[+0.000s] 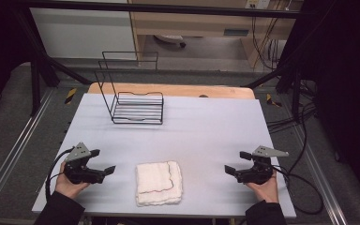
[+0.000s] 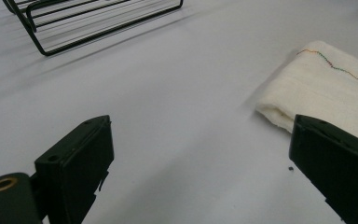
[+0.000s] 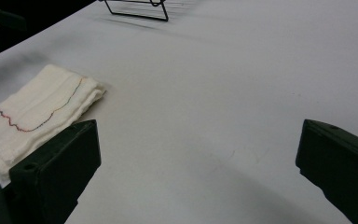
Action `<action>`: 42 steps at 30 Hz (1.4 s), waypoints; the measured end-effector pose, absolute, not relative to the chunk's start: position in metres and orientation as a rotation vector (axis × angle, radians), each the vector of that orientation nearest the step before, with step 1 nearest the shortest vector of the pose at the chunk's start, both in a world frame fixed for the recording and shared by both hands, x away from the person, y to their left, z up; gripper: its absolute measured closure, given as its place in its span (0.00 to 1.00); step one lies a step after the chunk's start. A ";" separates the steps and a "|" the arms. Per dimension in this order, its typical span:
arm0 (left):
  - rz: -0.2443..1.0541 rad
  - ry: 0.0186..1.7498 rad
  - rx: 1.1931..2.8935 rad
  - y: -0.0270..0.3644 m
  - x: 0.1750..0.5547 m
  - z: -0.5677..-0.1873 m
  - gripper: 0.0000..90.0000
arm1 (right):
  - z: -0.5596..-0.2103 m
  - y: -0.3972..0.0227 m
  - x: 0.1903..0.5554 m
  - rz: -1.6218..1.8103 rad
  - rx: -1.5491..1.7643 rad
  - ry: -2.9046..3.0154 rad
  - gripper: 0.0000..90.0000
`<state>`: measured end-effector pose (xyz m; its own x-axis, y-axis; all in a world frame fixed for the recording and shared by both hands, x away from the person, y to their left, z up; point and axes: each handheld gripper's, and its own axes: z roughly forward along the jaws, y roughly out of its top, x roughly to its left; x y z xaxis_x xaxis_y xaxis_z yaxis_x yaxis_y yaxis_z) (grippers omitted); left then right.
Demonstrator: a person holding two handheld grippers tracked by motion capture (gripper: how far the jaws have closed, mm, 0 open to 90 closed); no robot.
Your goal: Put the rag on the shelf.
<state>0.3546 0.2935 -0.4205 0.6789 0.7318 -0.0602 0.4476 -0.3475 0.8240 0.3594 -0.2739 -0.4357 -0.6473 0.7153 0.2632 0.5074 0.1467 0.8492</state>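
Note:
A folded white towel [image 1: 159, 183] with a thin coloured stitched line lies flat near the front edge of the grey table [image 1: 211, 126], midway between both hands. My left gripper [image 1: 102, 161] rests to the towel's left, open, nothing between its jaws. The right gripper [image 1: 237, 162] sits to the towel's right, also open and holding nothing. In the left gripper view the gripper [image 2: 200, 135] has the towel [image 2: 326, 84] off to the right. In the right gripper view the gripper [image 3: 198, 135] has the towel [image 3: 42, 102] at the left.
A black wire rack [image 1: 138, 108] stands at the back left of the table, seen too as the rack [image 2: 88, 23] and the rack [image 3: 140, 9] far off. Cables trail from both grippers. Black frame bars surround the table.

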 end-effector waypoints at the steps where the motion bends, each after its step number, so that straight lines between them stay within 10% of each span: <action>1: 0.403 0.911 2.000 0.294 0.355 -0.421 0.07 | -0.436 -0.274 0.359 1.506 1.207 2.218 0.00; 42: 0.291 0.986 2.051 0.239 0.359 -0.426 0.25 | -0.440 -0.261 0.360 1.451 1.188 2.277 0.01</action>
